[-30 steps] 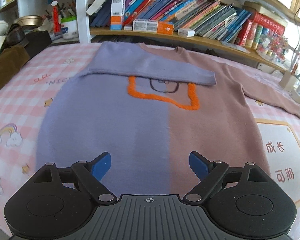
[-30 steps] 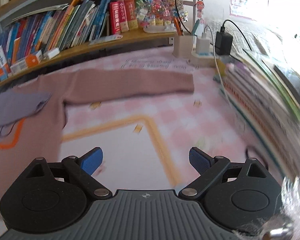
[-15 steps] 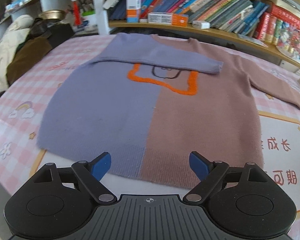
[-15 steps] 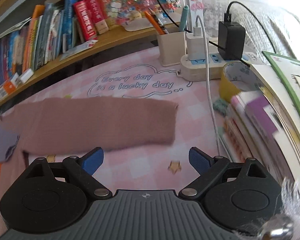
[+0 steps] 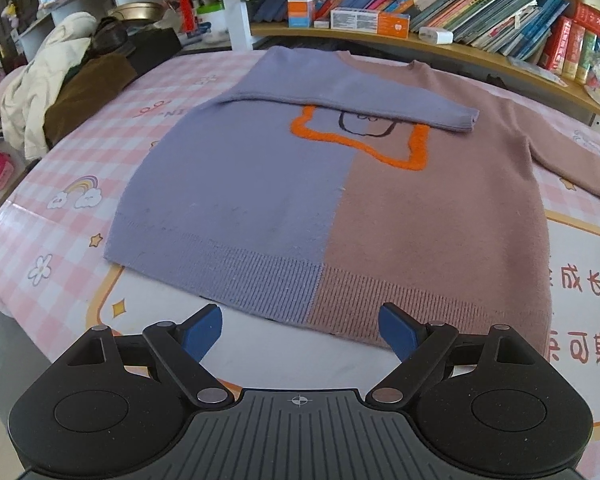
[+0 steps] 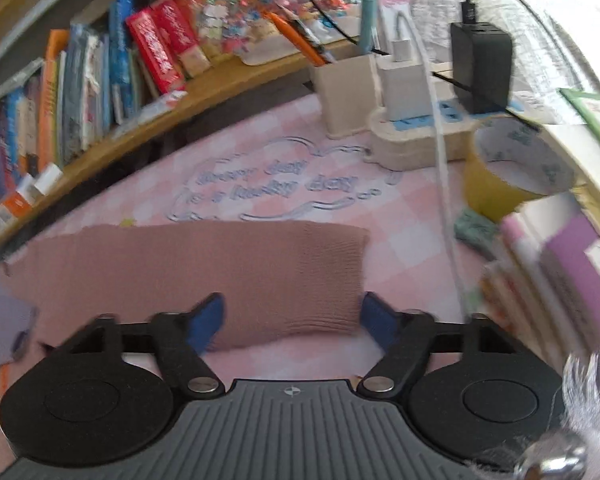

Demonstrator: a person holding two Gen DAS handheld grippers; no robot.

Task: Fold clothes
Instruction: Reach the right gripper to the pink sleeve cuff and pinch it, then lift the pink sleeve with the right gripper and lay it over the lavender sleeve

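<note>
A sweater, half lilac and half dusty pink (image 5: pixel 332 184), lies flat on the pink checked cloth. Its lilac sleeve (image 5: pixel 364 100) is folded across the chest over an orange outline. Its pink sleeve (image 6: pixel 220 264) lies stretched out to the right. My left gripper (image 5: pixel 300 330) is open and empty, just short of the sweater's hem. My right gripper (image 6: pixel 294 318) is open, its blue fingertips on either side of the pink sleeve's cuff end, low over it. I cannot tell whether they touch it.
A bookshelf (image 5: pixel 460 4) runs along the back. Piled clothes (image 5: pixel 52 92) lie at the far left. Near the cuff are a power strip with chargers (image 6: pixel 428 120), a pen holder (image 6: pixel 344 92), a tape roll (image 6: pixel 516 168) and stacked books (image 6: pixel 572 264).
The left gripper has pulled back so the whole hem now shows. The right gripper has moved forward to the pink sleeve's cuff, which now lies between its fingertips.
</note>
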